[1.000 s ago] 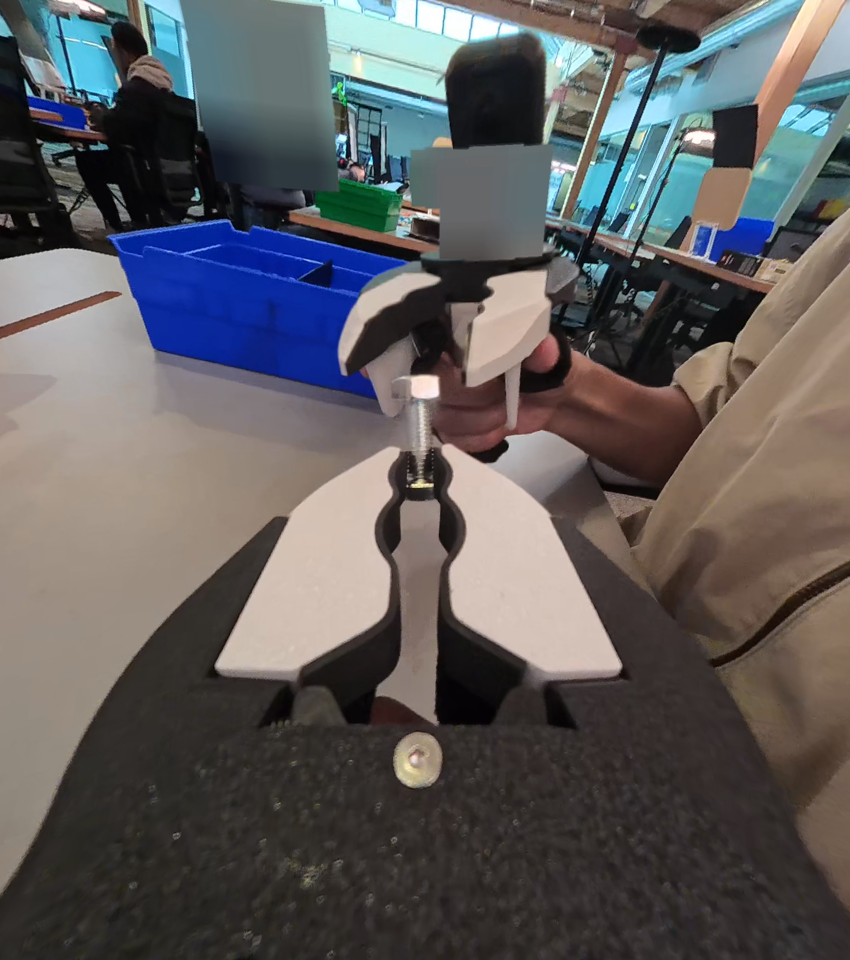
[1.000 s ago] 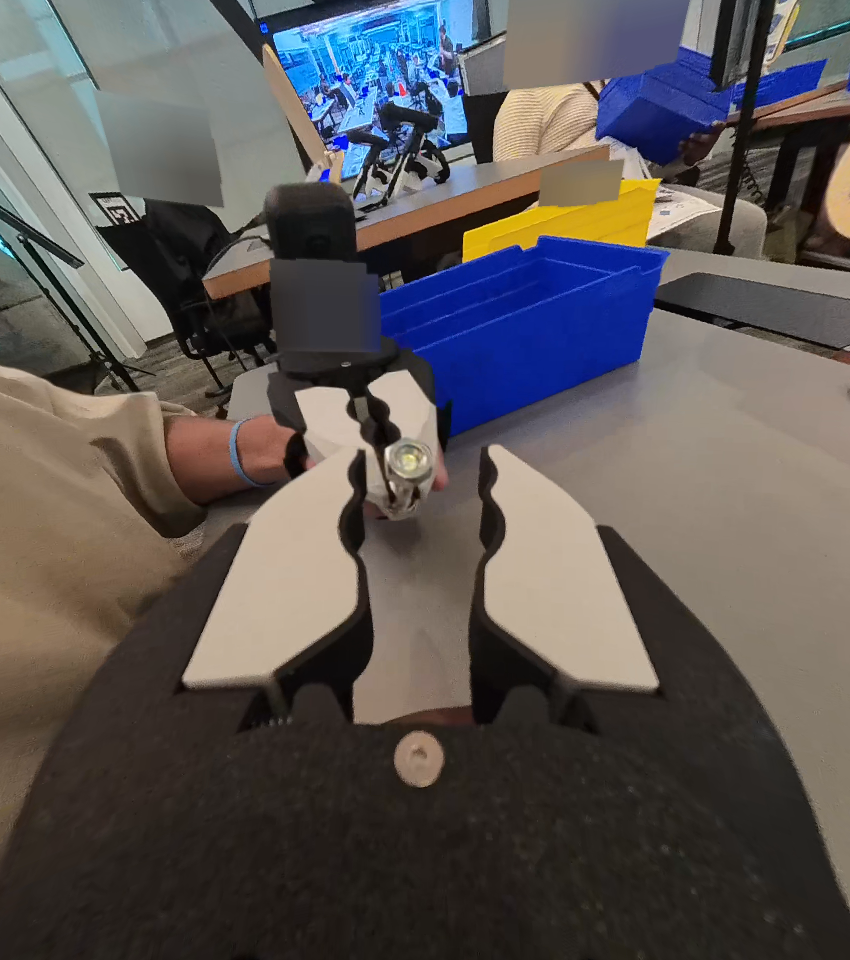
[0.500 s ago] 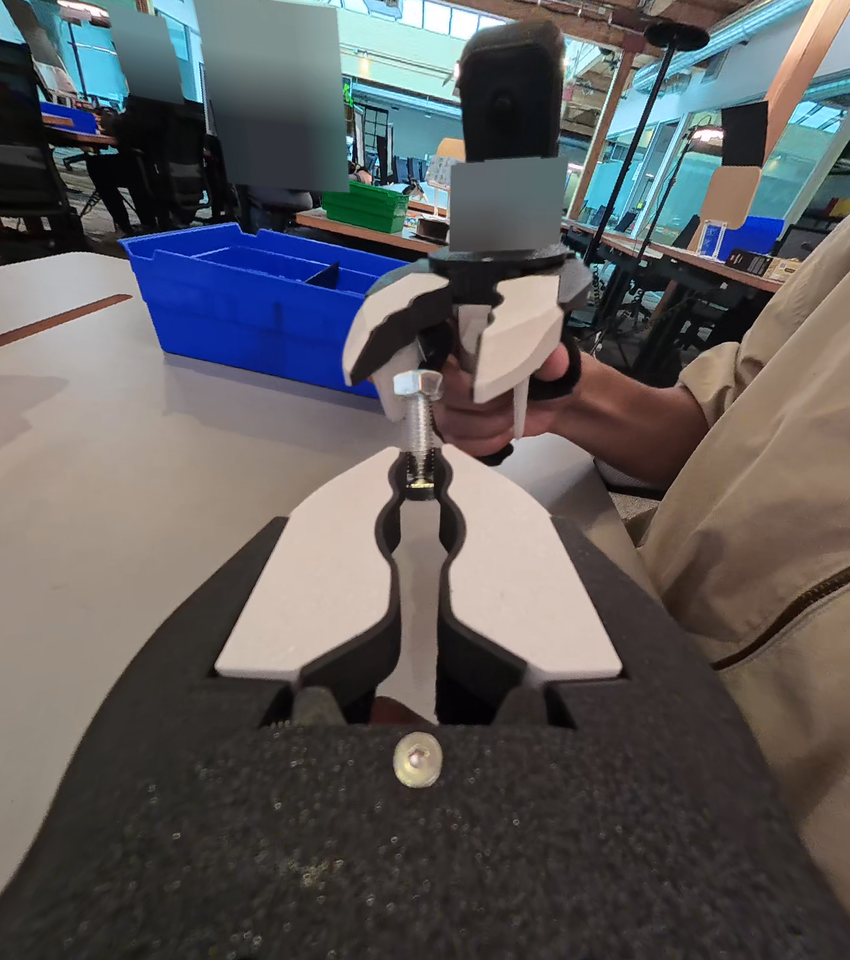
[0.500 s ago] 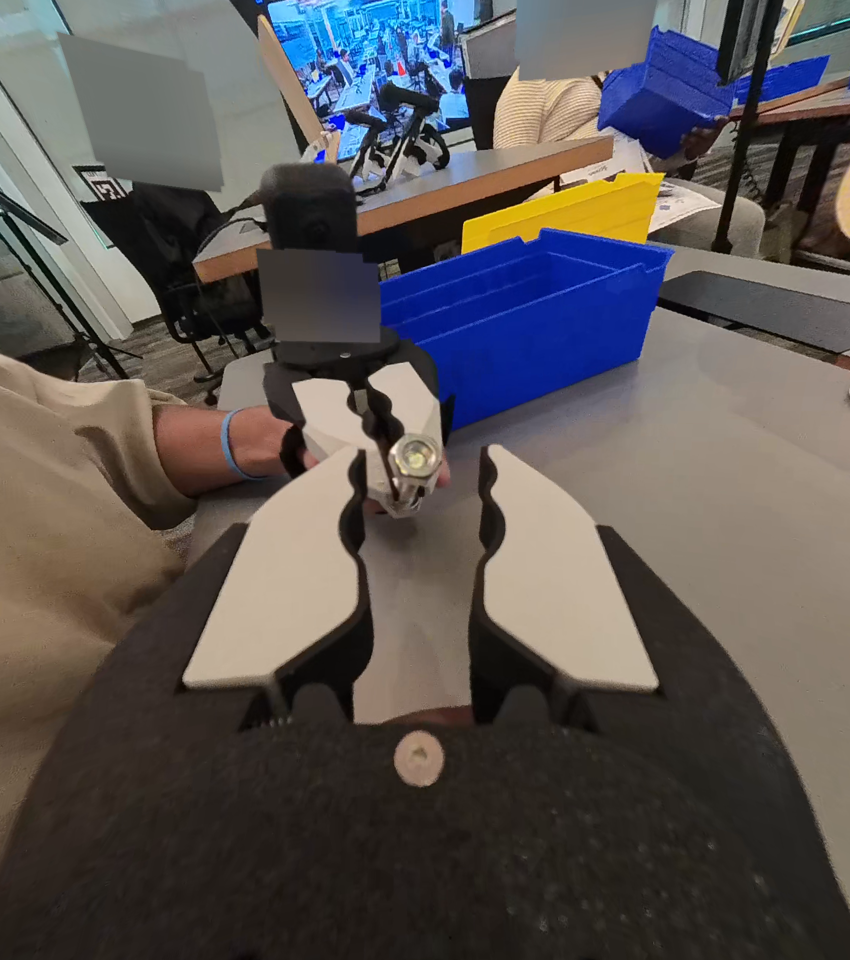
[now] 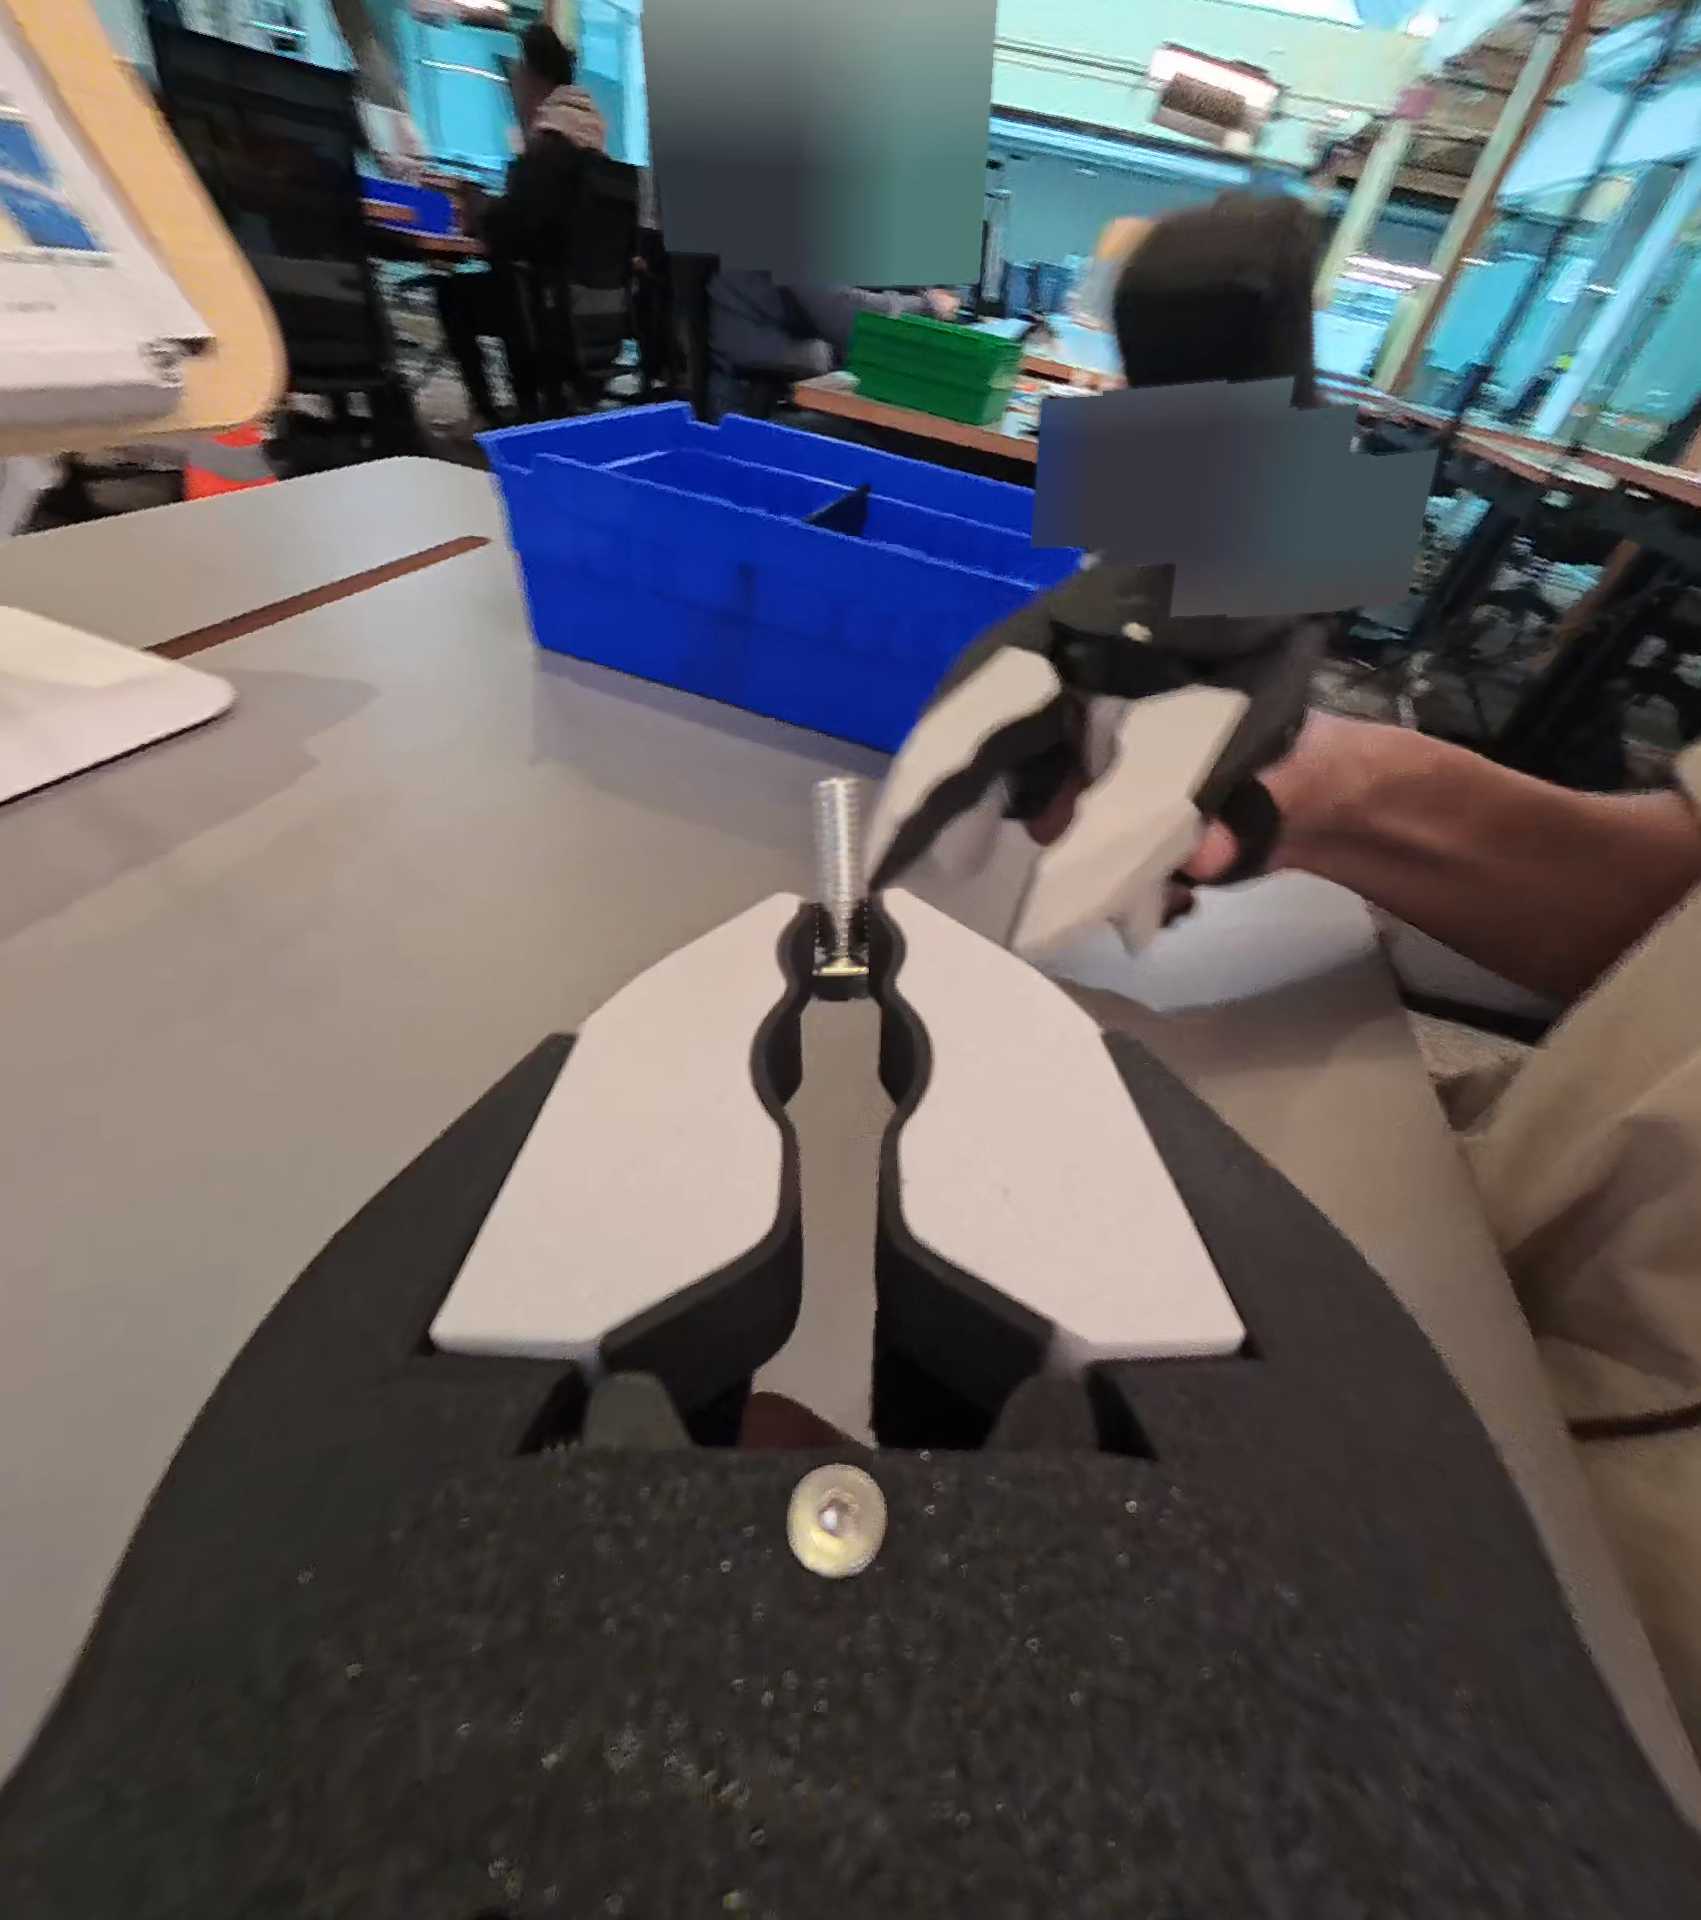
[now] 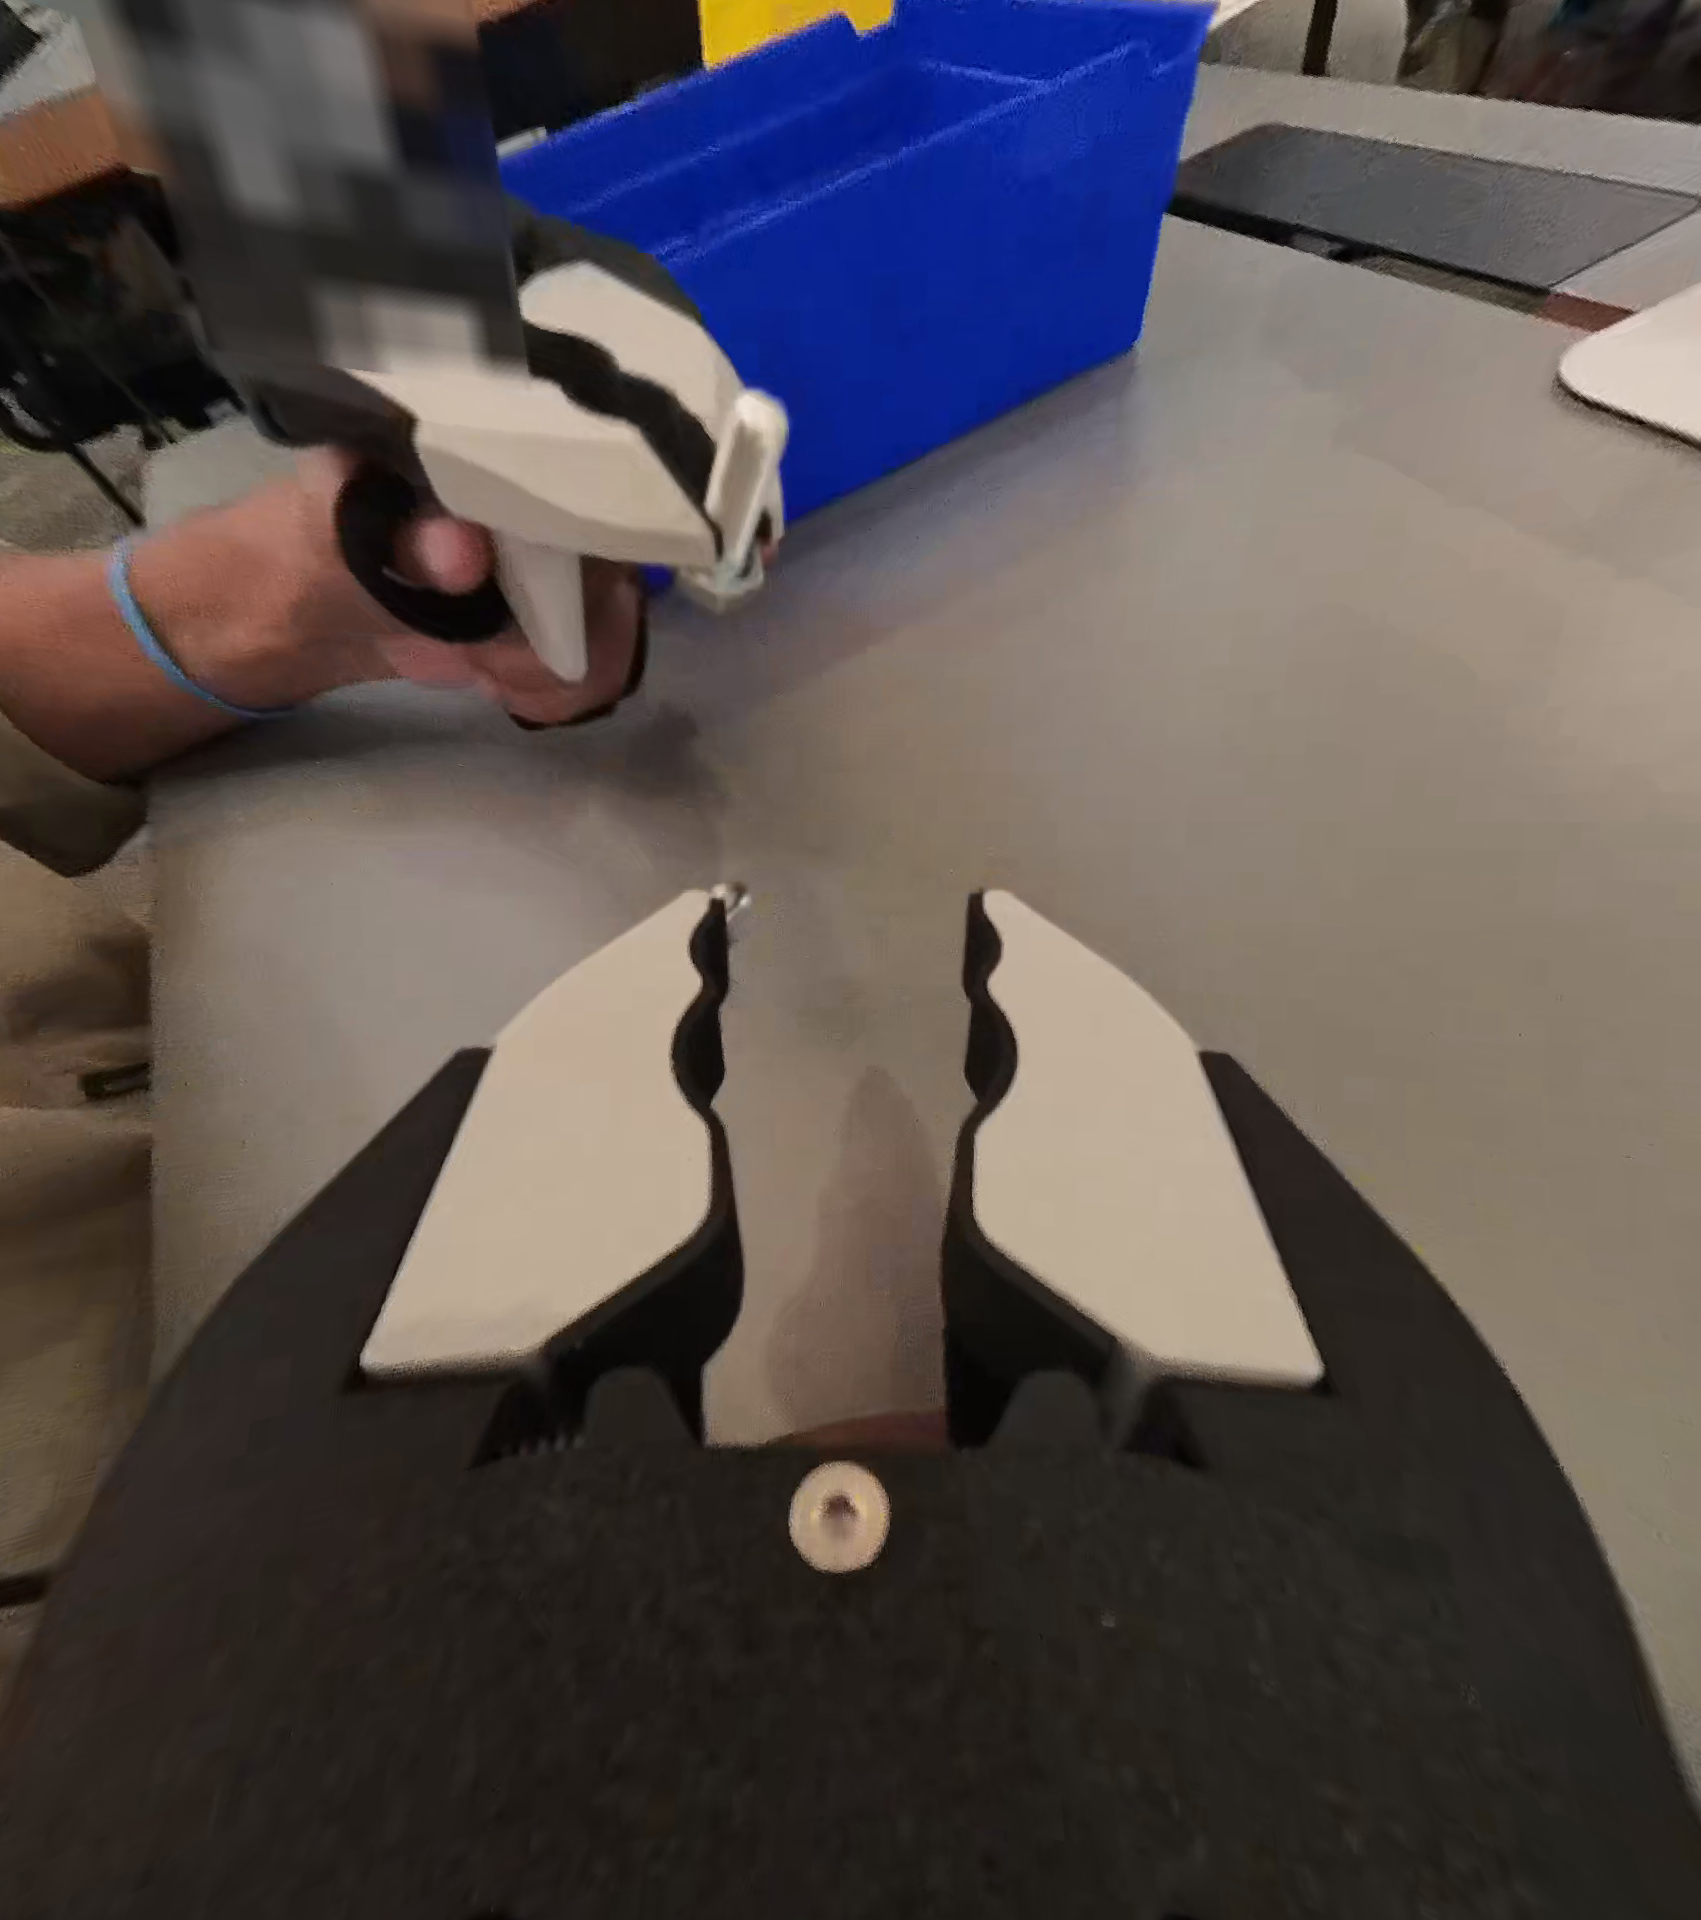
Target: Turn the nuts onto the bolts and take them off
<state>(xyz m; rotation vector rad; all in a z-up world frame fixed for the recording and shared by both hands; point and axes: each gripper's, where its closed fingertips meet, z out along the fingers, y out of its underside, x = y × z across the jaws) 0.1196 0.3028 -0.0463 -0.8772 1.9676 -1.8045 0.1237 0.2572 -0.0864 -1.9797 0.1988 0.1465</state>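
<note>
Left gripper (image 5: 841, 940), with smooth white scalloped fingers, pinches my threaded steel bolt (image 5: 838, 852) upright at centre frame. Right gripper (image 6: 846, 914) gapes apart over the matte grey table (image 6: 1345, 727), a small metal piece (image 6: 730, 900), too blurred to identify, at its left fingertip.

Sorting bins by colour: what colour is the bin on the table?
Blue bin, clearest in the left wrist view.

Your left wrist view looks forward along its fingers, close above the table (image 5: 202, 1039); your right wrist view likewise; both share the blue bin (image 5: 773, 603).
</note>
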